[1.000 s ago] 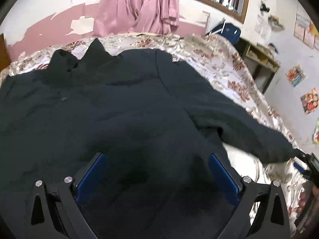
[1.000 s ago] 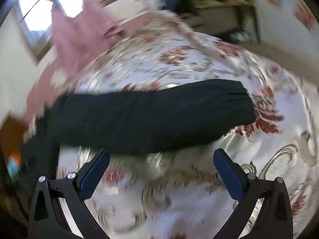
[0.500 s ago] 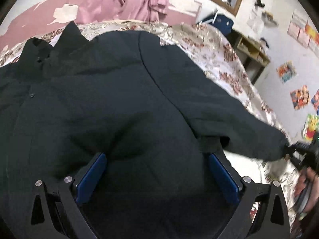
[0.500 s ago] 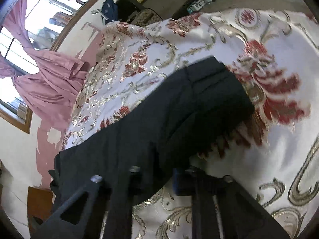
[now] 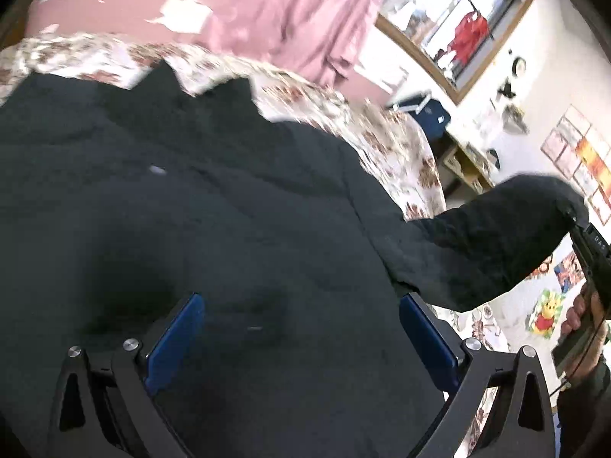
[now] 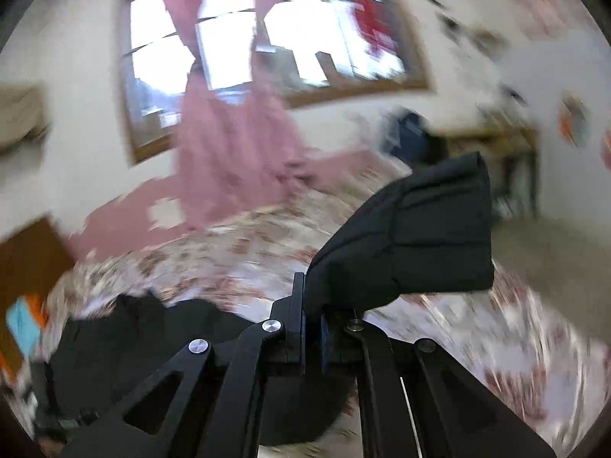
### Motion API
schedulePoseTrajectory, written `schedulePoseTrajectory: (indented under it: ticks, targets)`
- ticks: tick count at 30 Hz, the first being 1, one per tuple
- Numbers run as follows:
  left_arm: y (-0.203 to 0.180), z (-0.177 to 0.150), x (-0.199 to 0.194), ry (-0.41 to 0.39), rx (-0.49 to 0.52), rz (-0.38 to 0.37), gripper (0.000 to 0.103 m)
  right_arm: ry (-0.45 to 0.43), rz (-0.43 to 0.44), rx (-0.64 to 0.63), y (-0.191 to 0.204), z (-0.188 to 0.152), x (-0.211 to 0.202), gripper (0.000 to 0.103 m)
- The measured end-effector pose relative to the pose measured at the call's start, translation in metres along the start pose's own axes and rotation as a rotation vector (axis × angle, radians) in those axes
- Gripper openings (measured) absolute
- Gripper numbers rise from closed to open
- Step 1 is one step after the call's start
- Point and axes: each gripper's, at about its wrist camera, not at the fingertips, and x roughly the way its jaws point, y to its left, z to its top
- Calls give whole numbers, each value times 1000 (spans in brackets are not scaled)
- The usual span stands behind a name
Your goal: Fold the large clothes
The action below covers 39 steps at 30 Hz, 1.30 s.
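Note:
A large black jacket (image 5: 198, 206) lies spread on the floral bedspread (image 5: 401, 145), collar toward the far wall. My left gripper (image 5: 301, 328) is open and hovers low over the jacket's lower body, its blue pads (image 5: 172, 343) wide apart. My right gripper (image 6: 311, 324) is shut on the jacket's right sleeve (image 6: 416, 236) near the cuff and holds it lifted off the bed. The left wrist view shows that sleeve (image 5: 496, 244) raised at the right, with the right gripper (image 5: 573, 217) at its end.
Pink curtains (image 5: 305, 19) hang on the far wall below a wood-framed window (image 5: 458, 30). A wooden desk (image 5: 469, 164) and a blue bag (image 5: 424, 110) stand beyond the bed's right edge. Posters (image 5: 580, 160) cover the right wall.
My right gripper shut on the sleeve cuff and lifted it off the bed, up and toward the jacket's body. My left gripper moved forward over the jacket, still open.

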Motion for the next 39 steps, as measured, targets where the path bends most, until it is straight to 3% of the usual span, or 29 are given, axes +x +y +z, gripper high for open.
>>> schedulePoseTrajectory:
  ticks: [4, 8, 12, 17, 20, 24, 26, 27, 28, 33, 38, 39]
  targets:
    - [44, 12, -54, -49, -48, 6, 103, -1, 139, -259, 104, 7, -1, 5]
    - [82, 12, -98, -112, -115, 5, 103, 103, 284, -440, 198, -16, 3, 5]
    - [111, 4, -118, -124, -178, -30, 102, 240, 390, -515, 263, -58, 9, 5]
    - [141, -12, -104, -62, -310, -173, 102, 423, 464, -565, 294, -128, 9, 5]
    - [147, -25, -76, 1, -363, -212, 102, 541, 490, -603, 299, -170, 8, 5]
    - [131, -34, -51, 59, -308, -225, 101, 636, 541, -614, 286, -206, -7, 13]
    - [122, -34, -45, 84, -298, -229, 101, 634, 588, -575, 275, -204, -22, 28]
    - [119, -35, -43, 96, -299, -237, 101, 631, 613, -552, 269, -202, -32, 52]
    - [116, -36, -40, 118, -311, -228, 100, 617, 642, -530, 259, -199, -46, 67]
    - [115, -53, -28, 199, -387, -167, 86, 561, 613, -503, 221, -201, -115, 68]
    - [111, -54, -4, 207, -391, -34, 57, 571, 531, -431, 171, -209, -140, 68]
    - [110, -52, 0, 206, -387, -4, 44, 575, 519, -419, 163, -211, -149, 68]
